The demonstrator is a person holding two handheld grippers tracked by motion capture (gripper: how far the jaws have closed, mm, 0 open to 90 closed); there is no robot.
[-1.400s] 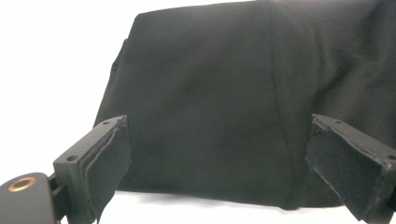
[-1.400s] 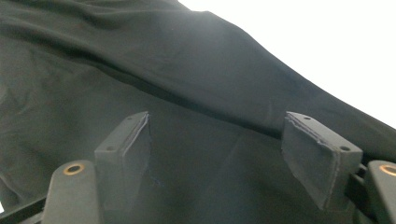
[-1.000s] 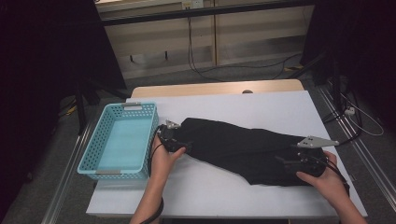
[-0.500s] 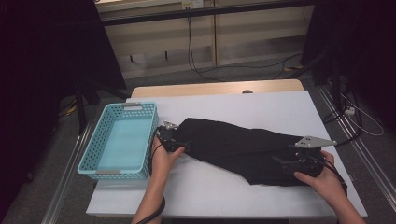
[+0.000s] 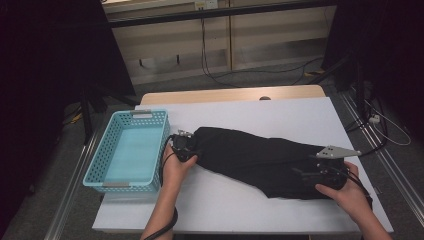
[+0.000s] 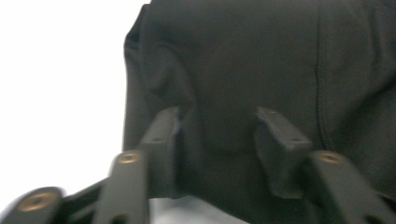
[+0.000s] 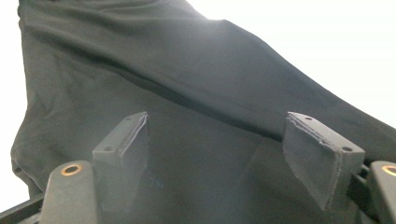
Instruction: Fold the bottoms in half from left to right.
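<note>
Left gripper (image 5: 192, 150): jaws spread over black garment's (image 5: 260, 160) basket-side end.
Right gripper (image 5: 305, 175): jaws spread at its far end from turquoise basket (image 5: 127, 150).

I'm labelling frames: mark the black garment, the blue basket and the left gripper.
black garment (image 5: 260, 157), high view, middle of the cloth.
blue basket (image 5: 161, 145), high view, right wall.
left gripper (image 6: 217, 140), left gripper view, between its fingertips.

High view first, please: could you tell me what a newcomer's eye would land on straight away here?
A long black garment lies slantwise across the white table, dark against the pale top. A hand-held tool sits at each end of it, the left tool at the end nearest the basket and the right tool at the near right end, both with jaws open. The turquoise basket stands at the table's left edge.
</note>
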